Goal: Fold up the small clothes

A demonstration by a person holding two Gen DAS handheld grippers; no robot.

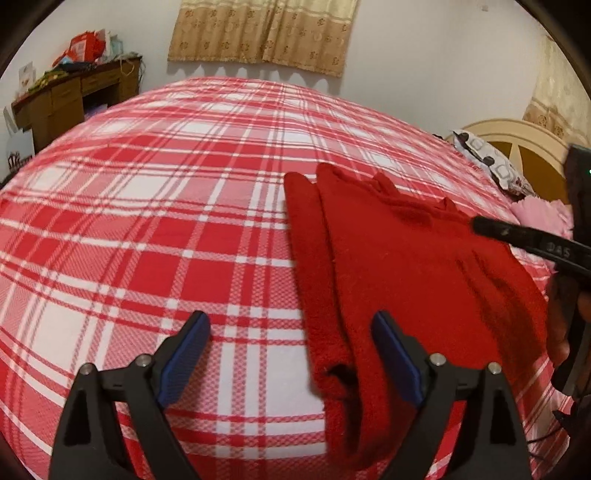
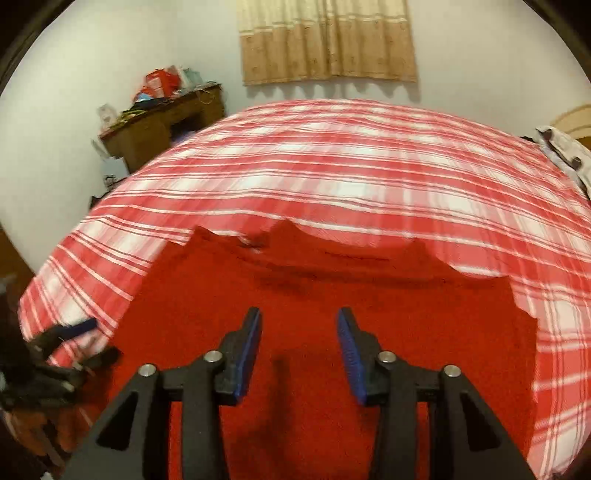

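A small red fleece garment [image 1: 399, 266] lies on the red and white plaid bed [image 1: 155, 221], partly folded, with an under layer showing along its left edge. My left gripper [image 1: 290, 321] is open above the garment's near left edge, its right finger over the cloth and its left finger over the sheet. My right gripper [image 2: 299, 321] is open and empty above the middle of the garment [image 2: 332, 295]. The right gripper also shows at the right edge of the left wrist view [image 1: 524, 236]. The left gripper shows blurred at the left edge of the right wrist view [image 2: 70, 339].
A wooden desk [image 1: 70, 99] piled with bags stands at the far left by the wall. A patterned pillow [image 1: 491, 162], pink cloth [image 1: 543, 218] and the headboard [image 1: 517, 140] are at the right. A curtain [image 1: 262, 33] hangs on the far wall.
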